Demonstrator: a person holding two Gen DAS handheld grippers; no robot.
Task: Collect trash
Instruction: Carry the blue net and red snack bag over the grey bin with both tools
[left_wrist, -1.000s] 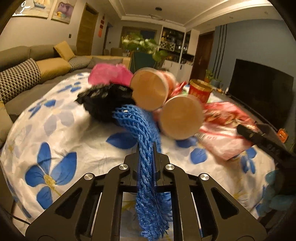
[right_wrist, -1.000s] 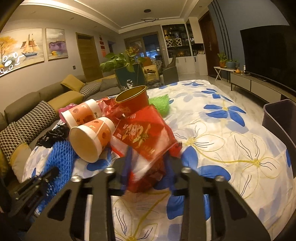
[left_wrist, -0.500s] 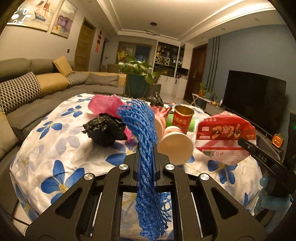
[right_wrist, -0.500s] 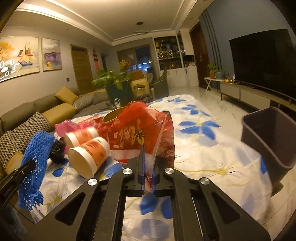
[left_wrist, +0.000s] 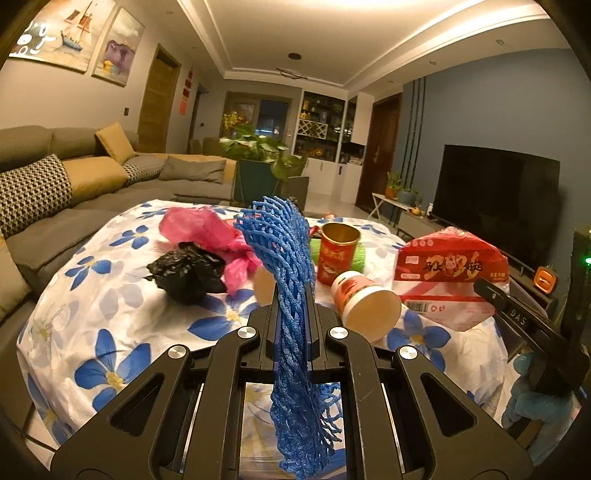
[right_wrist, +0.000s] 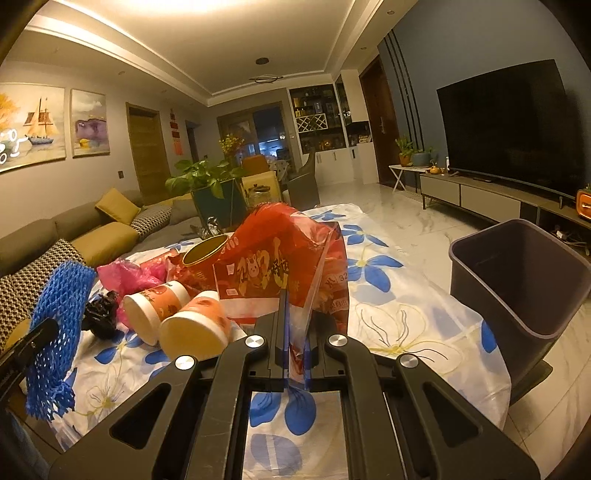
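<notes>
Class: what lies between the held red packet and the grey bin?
Only bare floral tablecloth separates red packet from grey bin, in the right wrist view.

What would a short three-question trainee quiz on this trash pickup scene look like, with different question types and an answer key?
1. True or false: the left hand-held gripper is shut on the blue foam net.
2. The right hand-held gripper holds: A) a paper cup B) the red plastic bag C) the black bag.
3. Fill in: the grey bin stands to the ____ of the table in the right wrist view.

Key: 1 true; 2 B; 3 right.
</notes>
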